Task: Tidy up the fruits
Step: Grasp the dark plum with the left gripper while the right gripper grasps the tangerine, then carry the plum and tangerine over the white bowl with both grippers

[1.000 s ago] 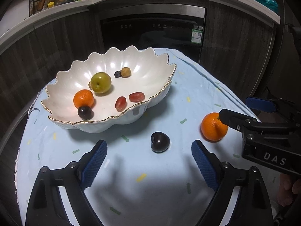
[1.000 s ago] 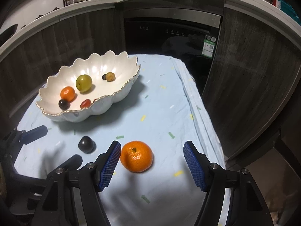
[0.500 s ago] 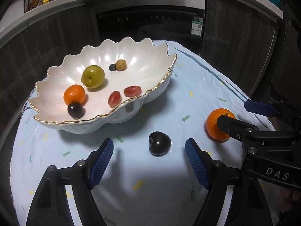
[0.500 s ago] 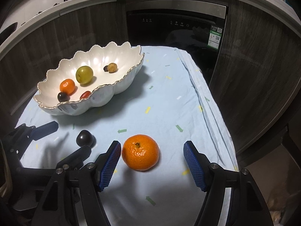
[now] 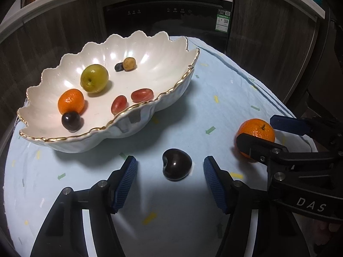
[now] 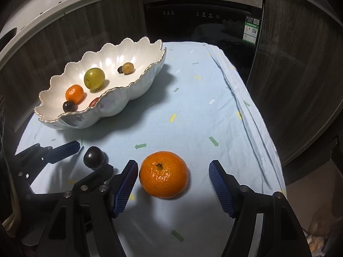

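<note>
At the far left we see the scalloped white bowl [image 5: 171,51] with its gilt rim, lying on the pale blue cloth [image 5: 225,81]; its long axis runs from near left to far right in the left wrist view. Inside it, left to right, we find a dark round fruit [image 5: 71,121] touching a small orange [image 5: 71,103], then a green plum-like fruit [image 5: 94,80], two red oblong fruits [image 5: 119,107] [image 5: 142,94] near the front rim, and a small dark berry [image 5: 118,66] touching a tan one [image 5: 129,63] toward the back.

Next comes our left gripper [image 5: 169,167]. Its jaws have just been closing, and the dark heart-shaped fruit [image 5: 176,163] lies on the cloth between the blue pads [image 5: 125,184], which stand clear of it on both sides. The fruit's notch faces left, toward the bowl side, and it is only a little wider than tall, so we cannot name a clear long axis. In the right wrist view the same fruit [image 6: 94,157] lies between the left gripper's fingers.

Further right, the loose orange [image 6: 164,174] rests on the cloth with its stem end up and tilted slightly away from us. Our right gripper [image 6: 172,182] straddles it, jaws apart: the left pad [image 6: 126,187] is just beside the peel, the right pad well off it. In the left wrist view this orange [image 5: 256,131] shows partly behind a dark finger.
</note>
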Available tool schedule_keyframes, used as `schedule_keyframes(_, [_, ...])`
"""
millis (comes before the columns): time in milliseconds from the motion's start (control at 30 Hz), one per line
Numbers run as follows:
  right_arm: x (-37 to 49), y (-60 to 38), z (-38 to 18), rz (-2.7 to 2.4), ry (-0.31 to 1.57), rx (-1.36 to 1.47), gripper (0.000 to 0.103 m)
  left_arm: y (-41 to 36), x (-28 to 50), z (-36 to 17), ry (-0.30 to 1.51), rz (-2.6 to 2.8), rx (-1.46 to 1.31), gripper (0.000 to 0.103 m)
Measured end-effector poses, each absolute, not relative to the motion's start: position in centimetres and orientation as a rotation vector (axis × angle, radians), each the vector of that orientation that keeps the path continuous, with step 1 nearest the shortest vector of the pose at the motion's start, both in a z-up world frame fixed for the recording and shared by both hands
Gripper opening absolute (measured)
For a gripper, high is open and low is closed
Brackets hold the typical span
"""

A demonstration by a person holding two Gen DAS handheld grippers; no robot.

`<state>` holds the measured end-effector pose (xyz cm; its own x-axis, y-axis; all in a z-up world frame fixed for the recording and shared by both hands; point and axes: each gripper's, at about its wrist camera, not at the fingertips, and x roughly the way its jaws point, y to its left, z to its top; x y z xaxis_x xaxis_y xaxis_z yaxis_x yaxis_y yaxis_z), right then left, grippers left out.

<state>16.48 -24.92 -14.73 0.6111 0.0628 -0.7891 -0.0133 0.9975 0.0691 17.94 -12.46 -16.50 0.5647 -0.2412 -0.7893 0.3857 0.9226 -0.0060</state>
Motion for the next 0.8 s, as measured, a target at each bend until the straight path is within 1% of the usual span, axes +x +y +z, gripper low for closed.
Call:
schedule_keyframes(100, [16.8, -24.9, -15.0, 0.046, 0.922, 0.060, 0.068, -12.7, 18.1, -16.7, 0.903, -0.377, 0.177, 0.062])
schedule_keyframes(233, [17.0, -25.0, -15.3, 0.061, 0.930, 0.083, 0.062, -13.0, 18.2, -16.7, 0.898, -0.389, 0.182, 0.057])
schedule_keyframes(367, [17.1, -24.7, -15.3, 0.091, 0.931, 0.091, 0.048, -13.3, 18.0, -16.6, 0.893, -0.413, 0.186, 0.047])
schedule_keyframes(400, [17.1, -24.6, -15.3, 0.096, 0.930, 0.089, 0.048, -13.4, 17.9, -16.6, 0.892, -0.420, 0.189, 0.045])
schedule_keyframes(467, [17.0, -24.5, -15.2, 0.095, 0.929, 0.086, 0.048, -13.5, 17.9, -16.5, 0.888, -0.424, 0.195, 0.038])
schedule_keyframes(600, [16.9, -24.4, -15.1, 0.095, 0.930, 0.096, 0.047, -13.5, 17.9, -16.4, 0.890, -0.418, 0.192, 0.033])
schedule_keyframes(667, [16.9, -24.5, -15.1, 0.093, 0.929, 0.096, 0.047, -13.4, 18.0, -16.4, 0.891, -0.412, 0.191, 0.028])
schedule_keyframes(800, [16.9, -24.7, -15.1, 0.087, 0.930, 0.100, 0.047, -13.3, 17.9, -16.3, 0.893, -0.410, 0.188, 0.027])
